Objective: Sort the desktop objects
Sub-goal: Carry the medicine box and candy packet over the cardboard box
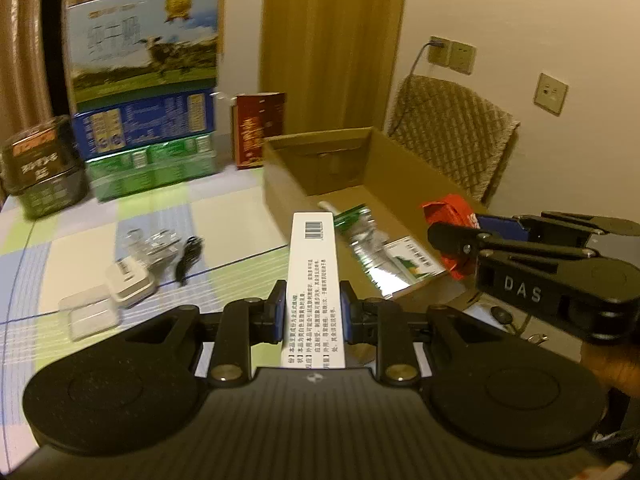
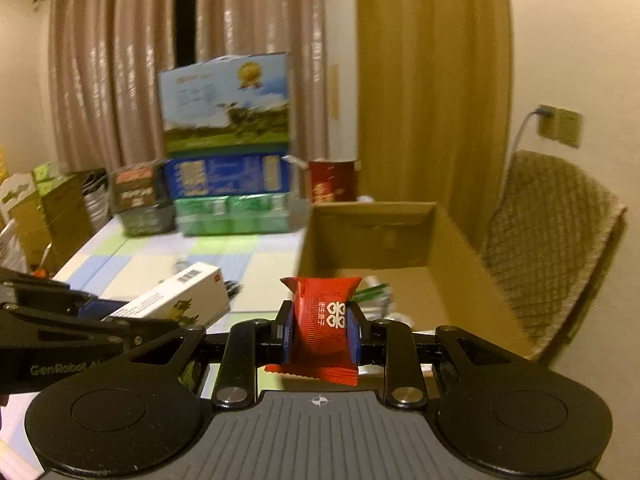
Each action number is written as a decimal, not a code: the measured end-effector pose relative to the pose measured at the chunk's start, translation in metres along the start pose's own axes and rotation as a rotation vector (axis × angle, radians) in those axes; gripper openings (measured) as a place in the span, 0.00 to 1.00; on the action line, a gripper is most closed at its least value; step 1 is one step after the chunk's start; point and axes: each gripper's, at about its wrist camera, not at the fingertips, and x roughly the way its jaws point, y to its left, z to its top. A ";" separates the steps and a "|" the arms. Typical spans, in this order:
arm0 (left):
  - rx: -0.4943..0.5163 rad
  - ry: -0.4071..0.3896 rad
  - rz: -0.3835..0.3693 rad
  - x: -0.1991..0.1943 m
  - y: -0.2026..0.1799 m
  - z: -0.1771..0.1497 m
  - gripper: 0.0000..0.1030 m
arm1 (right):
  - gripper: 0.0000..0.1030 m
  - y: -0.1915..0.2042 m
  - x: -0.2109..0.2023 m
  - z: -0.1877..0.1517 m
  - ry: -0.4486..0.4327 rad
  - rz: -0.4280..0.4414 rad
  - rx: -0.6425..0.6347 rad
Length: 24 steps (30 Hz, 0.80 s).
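Curtains are hanging behind a checked table [image 1: 224,216], and a draped chair [image 1: 456,136] is standing to the right; the left gripper [image 1: 313,312] is clamping a long white box [image 1: 312,276] between its blue pads, the box pointing straight ahead with its barcode end reaching the near wall of the carton [image 1: 404,168]; the right gripper [image 2: 320,330] is pinching a red packet [image 2: 322,320] upright between its pads, just before the carton's near edge; inside the carton, ahead and right of the left gripper, a green wrapper [image 1: 356,216] and a foil pack [image 1: 392,268] are lying; left of the left gripper, white cases [image 1: 108,296] and a black clip [image 1: 188,258] are resting on the table; far ahead to the left, stacked cartons [image 1: 148,92], a dark tin [image 1: 40,168] and a red box [image 1: 256,132] are standing at the back edge.
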 end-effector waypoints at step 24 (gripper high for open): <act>0.002 0.007 -0.098 0.064 -0.074 0.043 0.21 | 0.23 -0.098 0.011 0.017 0.003 -0.092 0.012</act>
